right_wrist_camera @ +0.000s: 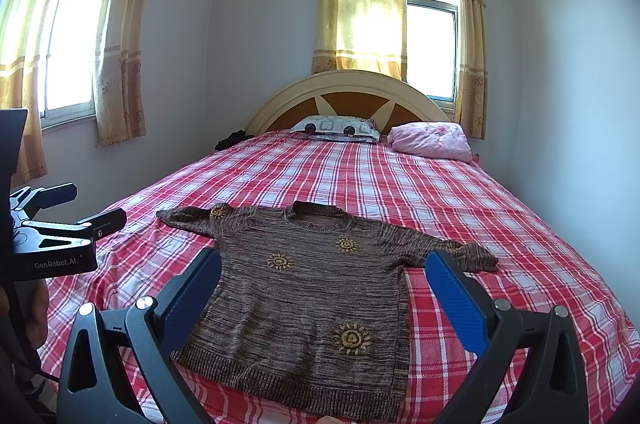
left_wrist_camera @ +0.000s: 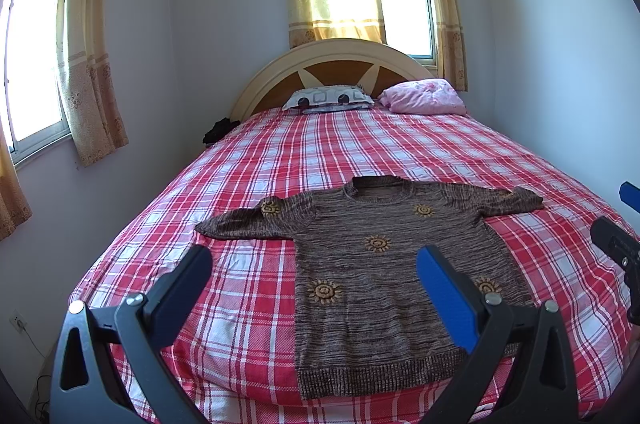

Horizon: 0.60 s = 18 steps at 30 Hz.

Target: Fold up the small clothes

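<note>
A brown knit sweater (left_wrist_camera: 372, 264) with sun motifs lies flat, sleeves spread, at the foot of the plaid-covered bed (left_wrist_camera: 420, 152), ready for folding, while the left gripper (left_wrist_camera: 316, 264) and right gripper (right_wrist_camera: 324, 272) hover at 6 o'clock, jaws apart and empty.

Black gripper (left_wrist_camera: 314, 262) frames, blue-padded jaws, silver screws.

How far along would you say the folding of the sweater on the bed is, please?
Done: the brown knitted sweater with yellow sun motifs lies spread flat, sleeves out, on the red-and-white checked bedsheet. In hand: nothing; the left gripper and right gripper both hover open above it. Left: every fold.
</note>
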Available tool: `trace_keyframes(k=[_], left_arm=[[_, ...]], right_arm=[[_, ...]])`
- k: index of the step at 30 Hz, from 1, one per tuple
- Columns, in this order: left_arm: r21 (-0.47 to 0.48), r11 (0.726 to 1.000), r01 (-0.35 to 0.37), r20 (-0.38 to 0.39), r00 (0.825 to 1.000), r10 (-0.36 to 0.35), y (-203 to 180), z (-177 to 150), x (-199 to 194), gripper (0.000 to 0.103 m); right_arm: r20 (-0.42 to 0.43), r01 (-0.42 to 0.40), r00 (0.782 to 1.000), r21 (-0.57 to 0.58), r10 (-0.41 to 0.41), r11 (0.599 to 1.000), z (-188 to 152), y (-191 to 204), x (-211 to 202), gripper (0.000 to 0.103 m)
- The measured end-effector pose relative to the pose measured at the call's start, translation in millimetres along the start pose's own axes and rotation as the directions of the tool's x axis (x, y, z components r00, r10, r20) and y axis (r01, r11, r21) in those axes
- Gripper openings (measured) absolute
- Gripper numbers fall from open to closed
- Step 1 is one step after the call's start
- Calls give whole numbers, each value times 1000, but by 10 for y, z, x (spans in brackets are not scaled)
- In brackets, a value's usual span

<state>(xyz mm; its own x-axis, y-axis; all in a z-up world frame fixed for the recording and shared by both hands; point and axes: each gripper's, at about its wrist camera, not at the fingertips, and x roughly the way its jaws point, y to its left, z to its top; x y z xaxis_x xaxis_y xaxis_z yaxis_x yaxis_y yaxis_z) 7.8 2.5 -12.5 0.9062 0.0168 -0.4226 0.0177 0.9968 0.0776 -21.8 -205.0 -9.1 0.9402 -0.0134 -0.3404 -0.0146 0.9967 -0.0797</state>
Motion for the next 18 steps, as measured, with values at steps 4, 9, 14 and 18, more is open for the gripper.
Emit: trace_keyframes(k=[4,9,14,18], left_arm=[[-1,1000,1,-6,1000,-1,24,-22,16,103],[-2,1000,1,-9,1000,-1,32,-34,31,103],[-2,1000,3,-14,1000,-3,28,-70,119,103],[22,1000,-11,-18,1000,12,-9,-141,273,103]], right_arm=[[-7,-1,1000,0,1,1000,-3,-4,24,102],[-11,-5,1000,-2,5,1000,-15,-15,48,102],[-24,-22,999,-1,22,1000,-65,-71,144,102],[-49,-27,998,18,28,999,-136,-214,305,102]])
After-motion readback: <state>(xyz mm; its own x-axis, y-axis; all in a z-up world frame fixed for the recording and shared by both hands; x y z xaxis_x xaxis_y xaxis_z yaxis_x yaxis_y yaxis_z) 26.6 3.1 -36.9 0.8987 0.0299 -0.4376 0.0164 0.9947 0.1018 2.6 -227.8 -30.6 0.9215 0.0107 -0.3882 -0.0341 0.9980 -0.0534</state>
